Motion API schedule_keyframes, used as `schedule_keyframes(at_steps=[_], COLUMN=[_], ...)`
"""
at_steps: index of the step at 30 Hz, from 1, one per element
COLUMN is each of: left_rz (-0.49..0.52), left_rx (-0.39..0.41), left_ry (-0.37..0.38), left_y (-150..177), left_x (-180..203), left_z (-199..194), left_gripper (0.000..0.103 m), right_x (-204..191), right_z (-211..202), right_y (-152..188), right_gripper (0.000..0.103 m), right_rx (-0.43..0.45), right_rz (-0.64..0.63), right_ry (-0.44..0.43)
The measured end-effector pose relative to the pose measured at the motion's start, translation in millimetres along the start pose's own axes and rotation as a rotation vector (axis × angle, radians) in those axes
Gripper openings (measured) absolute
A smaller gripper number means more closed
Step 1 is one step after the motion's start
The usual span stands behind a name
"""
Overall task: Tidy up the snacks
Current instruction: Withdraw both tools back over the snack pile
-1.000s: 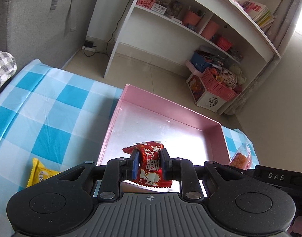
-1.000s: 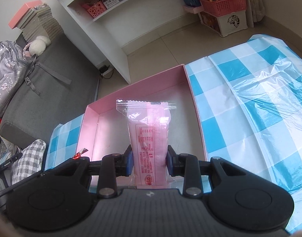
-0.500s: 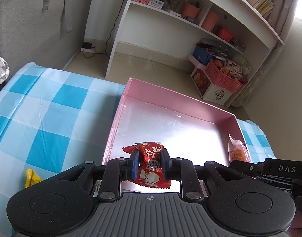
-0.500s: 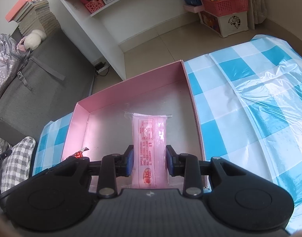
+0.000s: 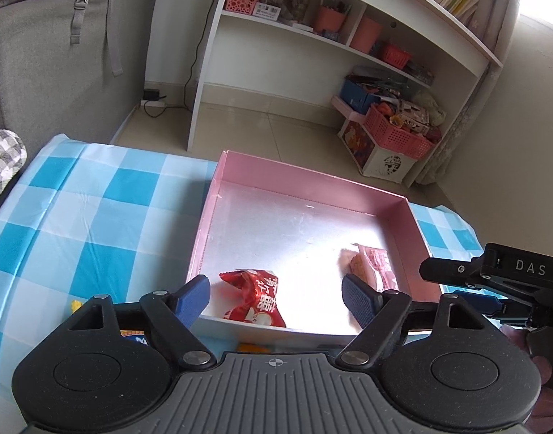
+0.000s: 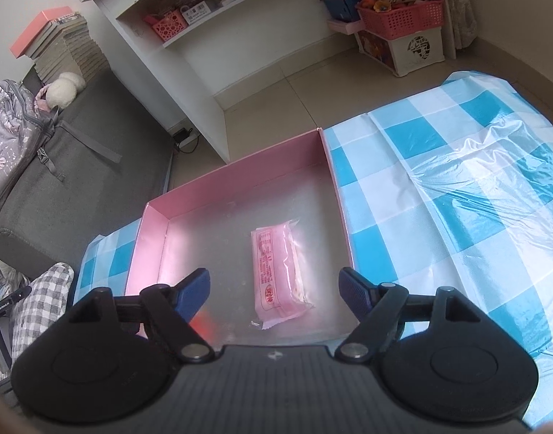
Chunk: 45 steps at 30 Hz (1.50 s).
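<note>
Left hand-held gripper (image 5: 276, 298) released, jaws just opened wide, nothing pinched; red snack packet (image 5: 256, 297) lying loose inside the pink box (image 5: 312, 184), against its near wall. Right hand-held gripper (image 6: 274, 293) likewise just opened and released; pink snack packet (image 6: 279, 271) flat on the box floor, toward the right wall. Box resting on the blue-checked table (image 6: 439, 188).

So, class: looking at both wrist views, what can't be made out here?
- Left wrist view: yellow snacks near the pink box, mostly hidden behind the left hand-held gripper.
- Right wrist view: a red blur beside the right hand-held gripper, too smeared to identify.
- Both views: print on the red packet and pink packet, too small to read.
</note>
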State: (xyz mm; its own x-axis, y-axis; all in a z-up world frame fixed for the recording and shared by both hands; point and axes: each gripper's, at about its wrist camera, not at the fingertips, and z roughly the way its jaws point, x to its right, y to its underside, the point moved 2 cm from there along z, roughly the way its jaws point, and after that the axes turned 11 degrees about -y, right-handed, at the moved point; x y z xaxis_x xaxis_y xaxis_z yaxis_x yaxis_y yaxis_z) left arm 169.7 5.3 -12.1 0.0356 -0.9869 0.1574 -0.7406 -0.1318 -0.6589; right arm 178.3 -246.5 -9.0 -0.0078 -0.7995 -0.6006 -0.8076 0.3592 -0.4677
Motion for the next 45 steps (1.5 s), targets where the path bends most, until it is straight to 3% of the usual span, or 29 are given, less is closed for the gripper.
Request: schedule_keyframes(at_steps=[3,10,18,22,38,45], left_rz=[0.02,0.112,0.091,0.132,0.157,0.184], left_rx=[-0.003,-0.016,-0.019,0.009,0.056,0.023], left_ry=[-0.01,-0.052,-0.047,-0.063,-0.094,-0.09], left_y=[4,22,46,57,100,118], left_x=[-1,-3,-24,-29,-71,-74], left_z=[-13,-45,-72,-82,-91,-83], left_gripper=[0.091,0.095,0.099,0.099,0.099,0.099], right_x=[-6,-18,-25,-24,1,5], right_z=[-9,-31,-54,-62,-71,-67], right_y=[3,16,35,45,99,120], right_gripper=[0.084,0.091,0.097,0.1,0.101,0.101], right_rx=[0.004,-0.003,-0.003,0.023,-0.056,-0.124], right_rz=[-0.035,-0.122,-0.221,-0.27,-0.364,-0.392], right_ry=[0.018,0.036,0.023,0.02,0.104,0.12])
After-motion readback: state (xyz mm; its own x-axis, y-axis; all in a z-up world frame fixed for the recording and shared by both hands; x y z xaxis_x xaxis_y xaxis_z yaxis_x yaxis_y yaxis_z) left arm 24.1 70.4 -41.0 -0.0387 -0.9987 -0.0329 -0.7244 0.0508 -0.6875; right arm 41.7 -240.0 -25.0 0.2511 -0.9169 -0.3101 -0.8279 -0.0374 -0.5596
